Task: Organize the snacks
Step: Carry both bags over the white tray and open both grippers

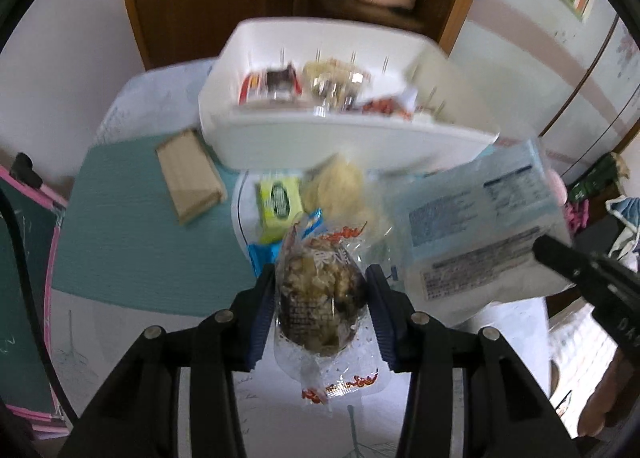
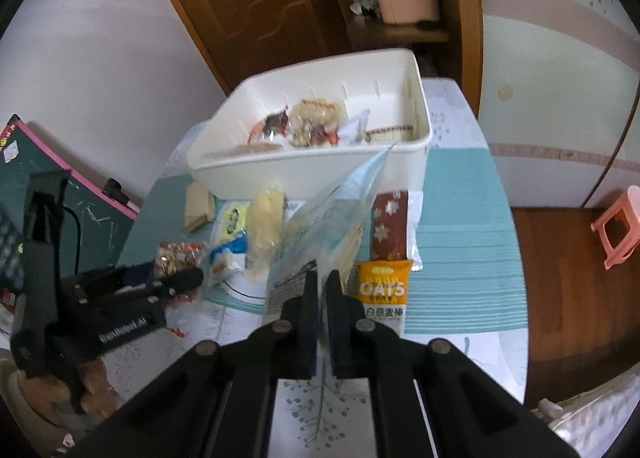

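Observation:
My left gripper [image 1: 320,274] is shut on a clear-wrapped brown nut snack [image 1: 320,294], held above the table. In the right wrist view the same left gripper [image 2: 172,273] shows at the left with the nut snack [image 2: 176,252]. My right gripper [image 2: 322,278] is shut on the edge of a light blue plastic packet [image 2: 344,198], which stands up towards the bin. In the left wrist view that light blue packet [image 1: 480,226] hangs from the right gripper [image 1: 544,252]. A white bin [image 2: 312,174] holding several wrapped snacks stands behind, its near wall [image 1: 340,138] close.
On the teal mat [image 2: 456,242] lie an orange OATS packet [image 2: 382,286], a brown snowflake packet [image 2: 390,226], a pale cake [image 2: 266,226], a yellow-green packet [image 2: 232,224], a blue-white packet [image 2: 228,258] and a tan wafer pack [image 1: 188,178]. Chalkboard [image 2: 60,194] left, pink stool [image 2: 618,226] right.

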`<action>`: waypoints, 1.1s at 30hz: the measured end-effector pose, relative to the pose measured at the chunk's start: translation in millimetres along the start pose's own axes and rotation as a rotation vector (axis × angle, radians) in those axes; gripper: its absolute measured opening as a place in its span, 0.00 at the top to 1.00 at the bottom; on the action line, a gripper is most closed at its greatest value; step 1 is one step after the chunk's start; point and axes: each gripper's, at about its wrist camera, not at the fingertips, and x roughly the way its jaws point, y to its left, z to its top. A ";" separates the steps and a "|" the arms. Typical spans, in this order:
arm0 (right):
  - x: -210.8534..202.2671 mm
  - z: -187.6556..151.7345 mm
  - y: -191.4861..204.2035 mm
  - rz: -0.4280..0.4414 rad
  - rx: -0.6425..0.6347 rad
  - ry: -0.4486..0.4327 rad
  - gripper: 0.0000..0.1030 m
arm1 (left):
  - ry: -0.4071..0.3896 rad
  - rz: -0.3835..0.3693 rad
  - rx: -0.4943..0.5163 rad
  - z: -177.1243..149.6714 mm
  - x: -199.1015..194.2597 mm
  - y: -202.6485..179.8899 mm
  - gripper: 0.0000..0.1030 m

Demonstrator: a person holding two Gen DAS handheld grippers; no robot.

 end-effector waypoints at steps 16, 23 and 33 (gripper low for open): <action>-86.9 57.4 34.1 0.012 -0.089 -0.240 0.97 | -0.133 -0.049 0.001 81.2 -97.0 2.4 0.58; -105.2 99.9 41.9 -0.028 -0.108 -0.346 0.97 | -0.212 -0.037 0.041 130.9 -116.5 1.3 0.58; -110.0 150.7 44.9 -0.091 -0.100 -0.442 0.97 | -0.252 -0.035 0.073 194.8 -108.8 -0.8 0.58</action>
